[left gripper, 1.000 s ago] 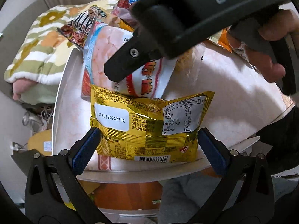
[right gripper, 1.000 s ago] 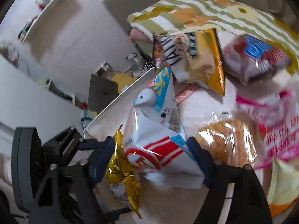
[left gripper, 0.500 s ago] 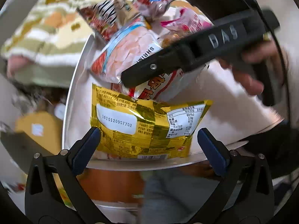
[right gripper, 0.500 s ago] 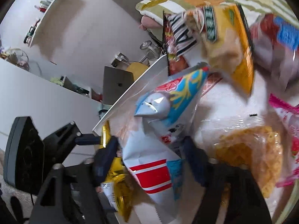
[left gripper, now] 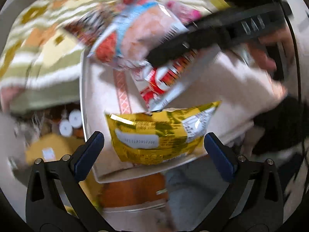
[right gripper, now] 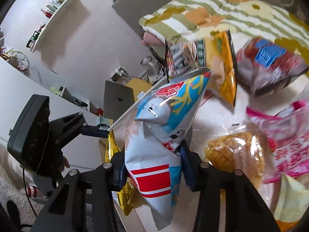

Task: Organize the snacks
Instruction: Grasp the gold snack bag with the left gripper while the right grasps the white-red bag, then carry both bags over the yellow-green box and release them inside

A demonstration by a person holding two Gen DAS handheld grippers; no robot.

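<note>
Since the earlier frame the right claw (right gripper: pixel 152 166) has clamped onto the white-and-red snack bag (right gripper: pixel 154 154) and tipped it up, likely to move it for sorting. The bag sits pinched between its pads above the counter (right gripper: pixel 212 116). The left claw (left gripper: pixel 153 150) hangs released, with the gold bag (left gripper: pixel 160 133) lying between its fingers, untouched. Farther back: other snacks piled, then a striped blanket (right gripper: pixel 222 13).
</note>
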